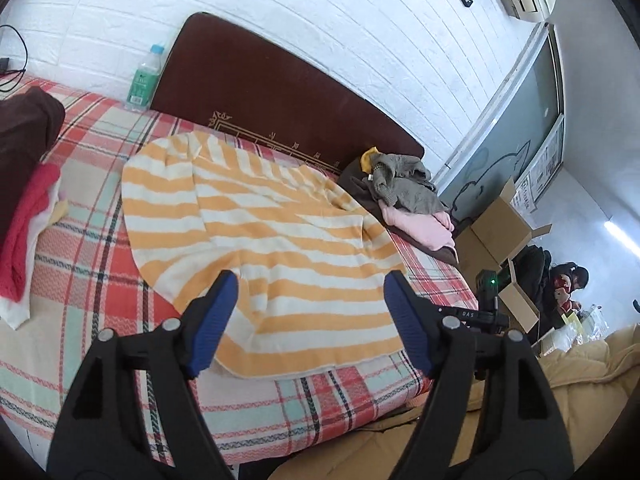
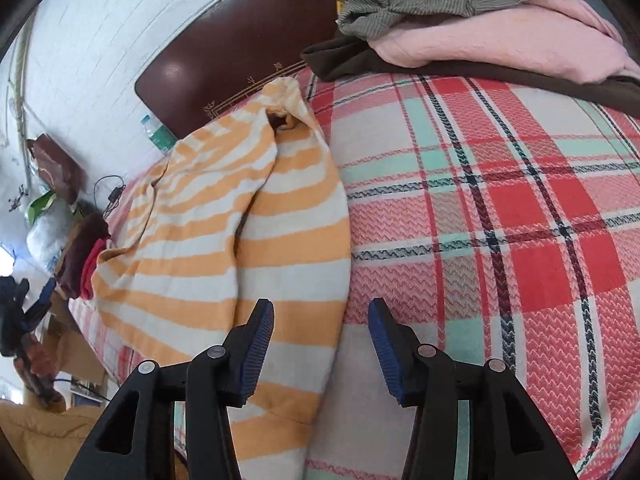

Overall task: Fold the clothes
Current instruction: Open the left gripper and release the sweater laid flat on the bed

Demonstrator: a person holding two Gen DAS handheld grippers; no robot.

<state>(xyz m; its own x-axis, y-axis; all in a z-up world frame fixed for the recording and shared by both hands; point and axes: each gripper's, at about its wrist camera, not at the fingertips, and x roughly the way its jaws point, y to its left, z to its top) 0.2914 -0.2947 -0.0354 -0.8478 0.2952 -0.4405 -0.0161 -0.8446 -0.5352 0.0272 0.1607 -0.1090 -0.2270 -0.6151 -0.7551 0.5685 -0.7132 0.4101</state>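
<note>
An orange and white striped sweater lies spread on the plaid bed cover, sleeves folded in. It also shows in the right wrist view, its right edge and hem nearest me. My left gripper is open and empty, hovering above the sweater's near hem. My right gripper is open and empty, low over the sweater's right bottom corner, straddling its edge. The right gripper also shows in the left wrist view beyond the bed edge.
A pile of grey, pink and brown clothes lies right of the sweater, also in the right wrist view. Folded red and dark clothes lie left. A water bottle stands by the dark headboard. Cardboard boxes stand beyond the bed.
</note>
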